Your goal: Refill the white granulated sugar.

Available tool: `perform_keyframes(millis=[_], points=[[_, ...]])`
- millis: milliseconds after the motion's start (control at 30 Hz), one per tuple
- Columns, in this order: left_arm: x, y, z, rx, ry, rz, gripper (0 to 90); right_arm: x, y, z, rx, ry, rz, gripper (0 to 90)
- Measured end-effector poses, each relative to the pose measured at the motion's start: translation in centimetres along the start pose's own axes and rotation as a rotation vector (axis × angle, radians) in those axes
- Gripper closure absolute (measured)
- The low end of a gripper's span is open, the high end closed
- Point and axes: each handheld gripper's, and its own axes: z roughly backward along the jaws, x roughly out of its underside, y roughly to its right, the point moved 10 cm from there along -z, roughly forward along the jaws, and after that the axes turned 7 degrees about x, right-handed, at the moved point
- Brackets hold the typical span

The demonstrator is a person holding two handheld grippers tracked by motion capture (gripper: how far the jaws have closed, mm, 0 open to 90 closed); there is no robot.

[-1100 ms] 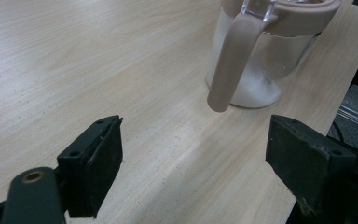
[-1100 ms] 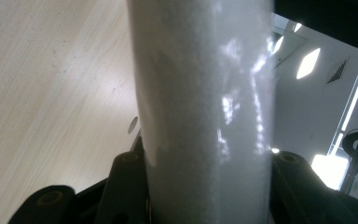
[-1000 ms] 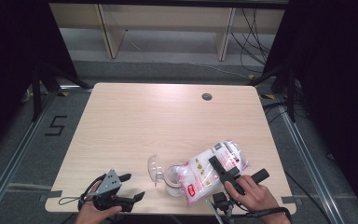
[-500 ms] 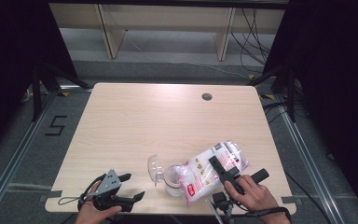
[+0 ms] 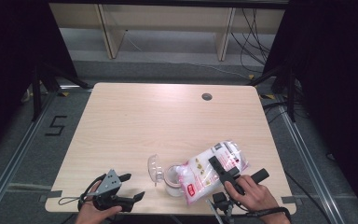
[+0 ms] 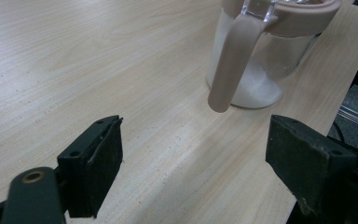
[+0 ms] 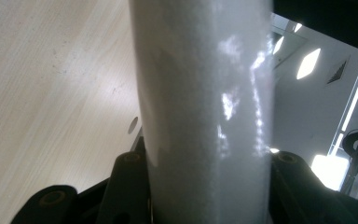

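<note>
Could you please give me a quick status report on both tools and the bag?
Right tool shut on clear plastic bag of white powder, tipped over the open glass jar with beige rim. Left tool open, empty, near table edge. Nothing in the way.

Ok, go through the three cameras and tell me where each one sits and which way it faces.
High view: fixed above the person's side, looking forward and down on the table; both hands show, the left gripper empty, the right gripper on the bag.
Left gripper view: rides that gripper, looking along its open fingers at the jar.
Right gripper view: looks along the fingers clamping the bag.
Shared: high and left gripper views both show the jar.
</note>
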Motion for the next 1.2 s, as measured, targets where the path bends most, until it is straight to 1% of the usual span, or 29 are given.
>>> perform_keyframes(millis=[200,300,367,500,567,600,633,667,700,733,767,800,833,867,967,1000,1033,1067,1100,1133,1200], points=[[0.01,-0.02,0.00,0.000,0.000,-0.001,18.3,0.01,-0.02,-0.01,-0.001,0.002,-0.001,64.6],[0.10,-0.11,0.03,0.002,-0.010,-0.010,18.3,0.01,-0.04,-0.02,-0.001,0.002,-0.002,64.6],[0.09,-0.09,0.01,0.002,-0.008,-0.008,18.3,0.01,0.17,-0.11,0.001,0.013,0.028,64.7],[0.10,-0.12,0.02,0.002,-0.008,-0.007,18.3,0.01,-0.03,-0.02,-0.001,0.003,-0.001,64.7],[0.11,-0.11,0.01,0.003,-0.009,-0.008,18.4,0.01,0.03,-0.05,-0.003,0.006,0.006,64.7],[0.03,-0.02,-0.09,0.004,0.002,0.003,18.4,0.01,0.15,-0.09,-0.001,0.012,0.021,64.8],[0.03,-0.02,-0.09,0.004,0.002,0.003,18.4,0.01,0.15,-0.09,-0.001,0.012,0.021,64.8],[0.12,-0.09,-0.02,0.004,-0.009,-0.007,18.4,0.00,0.01,-0.05,-0.001,0.005,0.001,64.7],[0.11,-0.08,-0.03,0.004,-0.008,-0.005,18.4,0.03,0.16,-0.09,-0.001,0.012,0.022,64.7],[0.10,-0.08,-0.04,0.004,-0.007,-0.005,18.5,0.01,0.17,-0.10,-0.003,0.013,0.023,64.7],[0.04,-0.03,-0.09,0.005,0.000,0.001,18.5,0.02,0.05,-0.05,-0.003,0.007,0.007,64.8],[0.04,-0.05,-0.08,0.004,0.000,0.000,18.4,0.03,0.17,-0.09,-0.002,0.013,0.024,64.8],[0.05,-0.06,-0.06,0.002,-0.002,0.000,18.4,0.03,0.04,-0.03,-0.005,0.006,0.003,64.8],[0.17,-0.17,0.09,-0.004,-0.018,-0.011,18.4,0.05,0.15,-0.09,-0.002,0.012,0.018,64.8],[0.15,-0.16,0.08,-0.004,-0.016,-0.011,18.4,0.06,0.16,-0.10,0.003,0.012,0.016,64.7],[0.12,-0.12,0.02,0.004,-0.011,-0.010,18.4,0.05,0.17,-0.11,0.004,0.013,0.016,64.8],[0.03,-0.02,-0.08,0.004,0.002,0.003,18.4,0.05,0.17,-0.10,0.003,0.013,0.015,64.8],[0.13,-0.12,0.02,0.003,-0.012,-0.009,18.4,0.05,0.19,-0.10,0.004,0.013,0.018,64.8],[0.10,-0.11,0.01,0.003,-0.008,-0.008,18.4,0.05,0.21,-0.10,0.006,0.013,0.017,64.8],[0.10,-0.11,0.02,0.003,-0.009,-0.008,18.4,0.05,0.08,-0.04,0.006,0.006,-0.004,64.9],[0.11,-0.12,0.02,0.003,-0.009,-0.007,18.4,0.08,0.10,0.00,0.008,0.006,-0.002,64.9]])
